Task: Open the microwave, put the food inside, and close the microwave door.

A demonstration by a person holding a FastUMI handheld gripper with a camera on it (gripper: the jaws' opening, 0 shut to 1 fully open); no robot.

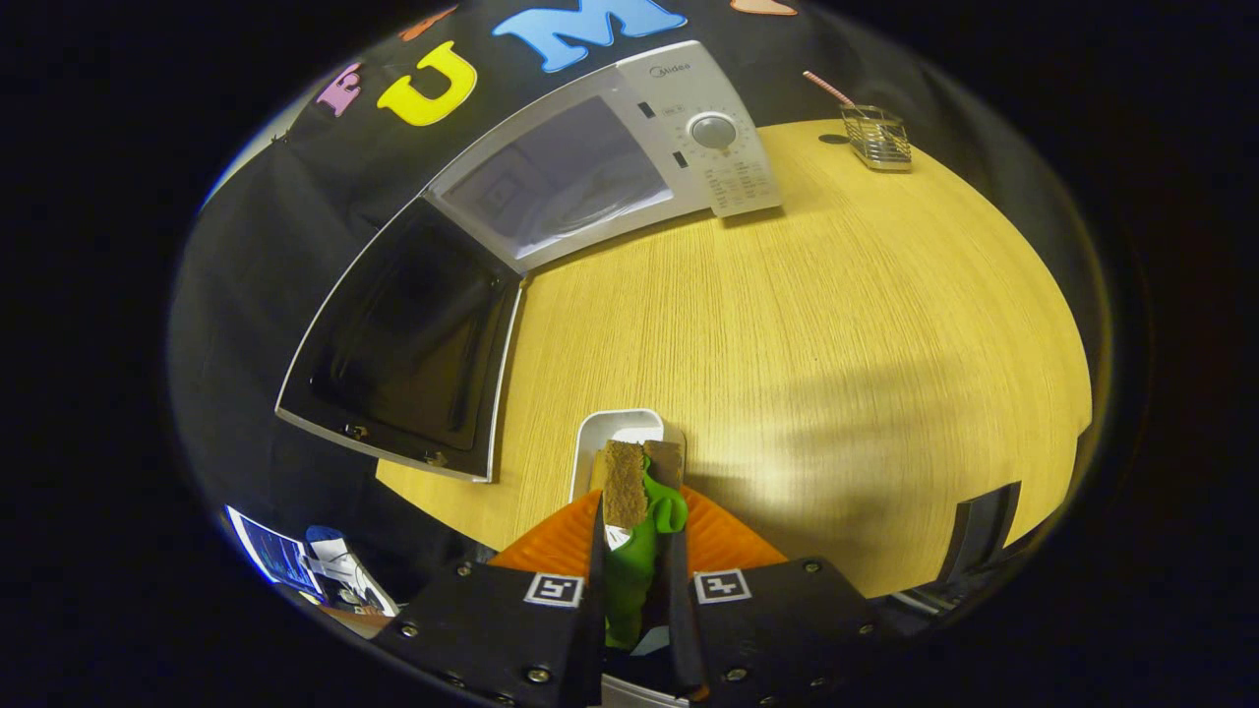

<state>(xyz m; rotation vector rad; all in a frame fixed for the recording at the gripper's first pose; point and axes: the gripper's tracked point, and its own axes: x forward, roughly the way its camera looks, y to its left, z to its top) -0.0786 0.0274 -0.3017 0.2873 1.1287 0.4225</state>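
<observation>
A white microwave (689,108) stands at the far side of the wooden table (836,324). Its door (403,344) is swung wide open to the left, and the pale cavity (561,182) shows nothing inside. My gripper (639,497) is shut on the food, a toy sandwich (625,482) of brown bread with green lettuce hanging down between the fingers. Just beyond the fingertips, a small white dish (629,423) lies on the table near its front edge. The sandwich hides the near part of the dish. The microwave is well ahead and to the left of the fingers.
A wire basket (875,138) with a pink straw (826,87) stands at the far right of the table, right of the microwave's control panel (733,162). A dark bracket (984,526) sits at the table's near right edge. The open door overhangs the table's left edge.
</observation>
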